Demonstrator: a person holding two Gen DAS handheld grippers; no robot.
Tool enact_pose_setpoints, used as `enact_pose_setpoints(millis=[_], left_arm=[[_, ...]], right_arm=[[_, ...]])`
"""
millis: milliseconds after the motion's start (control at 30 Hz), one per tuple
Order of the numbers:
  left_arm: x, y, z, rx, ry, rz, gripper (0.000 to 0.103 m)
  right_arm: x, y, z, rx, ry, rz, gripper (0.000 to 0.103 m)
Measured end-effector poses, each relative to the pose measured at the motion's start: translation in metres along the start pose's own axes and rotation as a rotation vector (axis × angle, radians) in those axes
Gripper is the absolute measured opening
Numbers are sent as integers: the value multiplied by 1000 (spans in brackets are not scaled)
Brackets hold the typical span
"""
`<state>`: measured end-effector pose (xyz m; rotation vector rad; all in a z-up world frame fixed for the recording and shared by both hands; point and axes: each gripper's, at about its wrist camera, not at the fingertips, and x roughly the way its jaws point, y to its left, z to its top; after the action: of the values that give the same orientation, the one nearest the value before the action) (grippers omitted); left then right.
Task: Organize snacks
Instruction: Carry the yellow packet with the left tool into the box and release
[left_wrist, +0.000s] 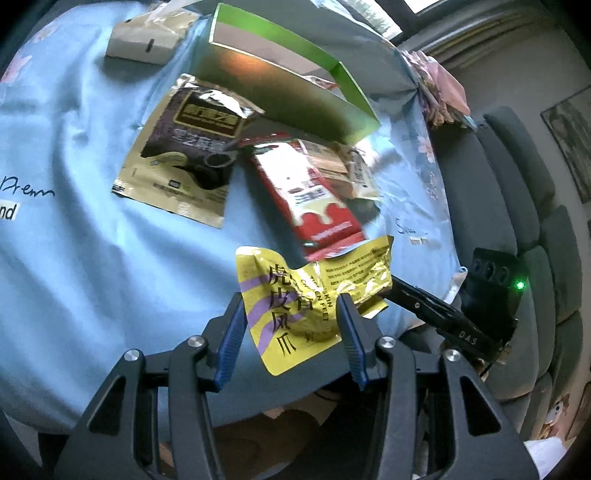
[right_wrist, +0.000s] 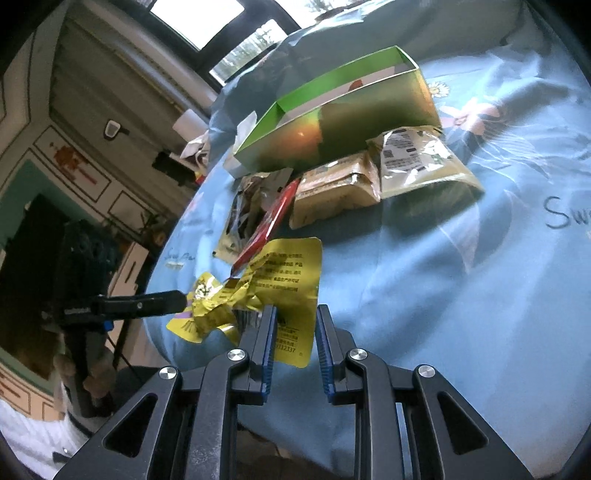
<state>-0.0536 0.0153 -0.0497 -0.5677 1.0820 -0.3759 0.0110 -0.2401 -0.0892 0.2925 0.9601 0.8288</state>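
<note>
We see a yellow pouch (left_wrist: 314, 295) with purple stripes and black characters; its back (right_wrist: 288, 280) is yellow with black print. A red packet (left_wrist: 317, 206) carries a cream drip pattern. The gold sachet (left_wrist: 184, 155) has a dark panel. The box (right_wrist: 332, 122) is green outside, white inside. The cloth (left_wrist: 92, 277) is light blue with pink flowers and dark lettering. Blue pads (left_wrist: 231, 339) line the black hand-held gripper (left_wrist: 291, 317).

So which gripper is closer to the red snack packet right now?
Left, though only slightly. The left gripper holds the yellow pouch just below the red snack packet. The right gripper grips the same pouch's other end, a little farther from the packet.
</note>
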Motion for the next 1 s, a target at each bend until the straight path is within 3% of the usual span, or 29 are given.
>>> enact_pose_setpoints(millis=[300, 567, 1000], left_arm=[[-2, -25, 12, 43, -44, -10, 47], [-10, -31, 51, 66, -124, -6, 47], [-11, -32, 167, 100, -266, -24, 48]], right_arm=[[-28, 3, 1, -9, -74, -4, 24], [-30, 11, 37, -55, -160, 4, 24], [-12, 12, 138, -133, -277, -4, 24]])
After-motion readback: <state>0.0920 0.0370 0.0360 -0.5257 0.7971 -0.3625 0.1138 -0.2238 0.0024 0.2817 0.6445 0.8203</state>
